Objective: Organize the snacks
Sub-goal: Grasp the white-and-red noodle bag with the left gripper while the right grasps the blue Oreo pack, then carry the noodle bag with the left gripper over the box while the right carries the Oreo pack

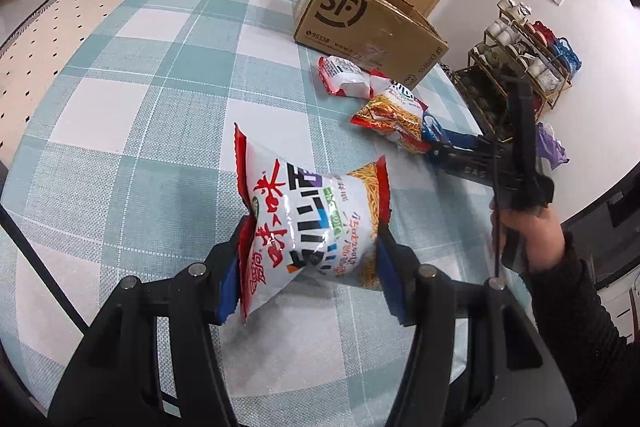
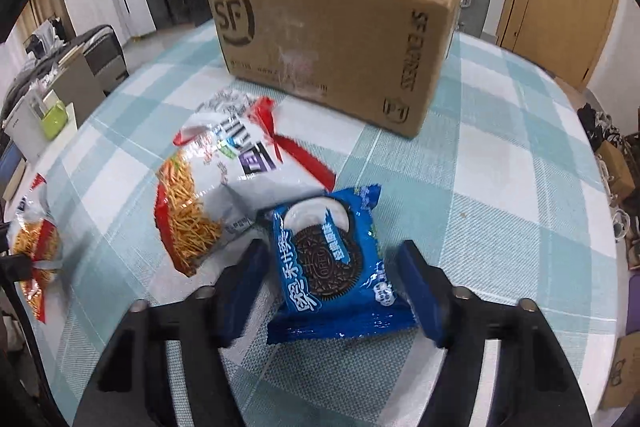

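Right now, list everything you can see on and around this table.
Cardboard box: one, brown, open-topped, far side of the table.
Loose noodle bags: two, white and red, lying overlapped in front of the box.
Held noodle bag: one, white and red, squeezed in the left jaws.
Cookie pack: one, blue, flat on the cloth beside the loose bags.
Table: one, teal-and-white checked cloth.
Shoe rack: one, gold-framed, by the wall.
Left gripper: one, black with blue pads, shut on the bag.
Right gripper: one, same colours, jaws either side of the cookie pack, not visibly pressing.
Hand: one, dark sleeve, holding the right gripper.
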The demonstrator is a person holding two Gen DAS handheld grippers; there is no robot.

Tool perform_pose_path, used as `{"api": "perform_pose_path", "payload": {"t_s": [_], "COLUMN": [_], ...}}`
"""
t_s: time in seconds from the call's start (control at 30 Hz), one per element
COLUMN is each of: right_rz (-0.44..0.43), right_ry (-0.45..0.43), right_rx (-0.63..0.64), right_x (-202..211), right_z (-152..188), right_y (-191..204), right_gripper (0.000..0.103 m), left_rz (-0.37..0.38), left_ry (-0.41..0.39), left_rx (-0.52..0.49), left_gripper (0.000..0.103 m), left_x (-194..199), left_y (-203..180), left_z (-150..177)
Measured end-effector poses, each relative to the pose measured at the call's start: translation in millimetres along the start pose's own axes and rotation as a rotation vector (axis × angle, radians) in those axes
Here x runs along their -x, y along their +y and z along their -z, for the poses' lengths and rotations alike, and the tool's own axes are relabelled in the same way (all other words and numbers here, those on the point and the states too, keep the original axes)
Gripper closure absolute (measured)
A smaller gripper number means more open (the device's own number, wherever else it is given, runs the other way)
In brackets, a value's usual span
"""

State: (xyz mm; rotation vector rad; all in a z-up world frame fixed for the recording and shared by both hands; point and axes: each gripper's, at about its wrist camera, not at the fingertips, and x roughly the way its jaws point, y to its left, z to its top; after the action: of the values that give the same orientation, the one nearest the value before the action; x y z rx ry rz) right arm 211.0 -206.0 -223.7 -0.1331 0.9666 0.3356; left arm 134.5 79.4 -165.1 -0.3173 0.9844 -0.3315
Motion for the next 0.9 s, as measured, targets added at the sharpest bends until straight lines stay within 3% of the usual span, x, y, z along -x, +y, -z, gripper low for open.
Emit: {"api": "perform_pose_path", "payload": {"t_s": [0.07,0.1,0.13,0.27,0.5,0.8,0.9], "right_rz": [-0.009,-0.016,-0.021,-0.039,-0.158,-0.303,-0.339], "right_ry": [-0.002,-0.005,-0.004,-0.028,-0.196,-0.347,-0.356], "right_rx": [0.000,0.002,0.002,-0.027,-0.169,-0.203,-0.220], "right_x": [1,2,4,19,84,154,163], "right_z": [1,3,4,16,35,60,68], "right_y": [-1,-1,-1,-1,-2,45,58], "right_gripper": [0.044,0.056,0.057,0.058,0.058,0.058,0.058], "left_rz": [-0.002,-0.001,0.000,0.002,-0.012,-0.006,0.005], "left_ry": [-0.006,-0.007,-0.009,-0.015,-0.038,-0.091,-0.107], "left_rx": [-0.009,-0.014,-0.018,-0.020,-0.049,-0.081,-0.089], "left_gripper": [0.049,0.049,0.049,0.049,0.049,0.048,0.048], "left_x": [2,4,4,7,15,38,47], "left_y": [-3,-4,-6,-11,-22,-44,-52], "left_z": [0,0,0,0,0,-3,-4]}}
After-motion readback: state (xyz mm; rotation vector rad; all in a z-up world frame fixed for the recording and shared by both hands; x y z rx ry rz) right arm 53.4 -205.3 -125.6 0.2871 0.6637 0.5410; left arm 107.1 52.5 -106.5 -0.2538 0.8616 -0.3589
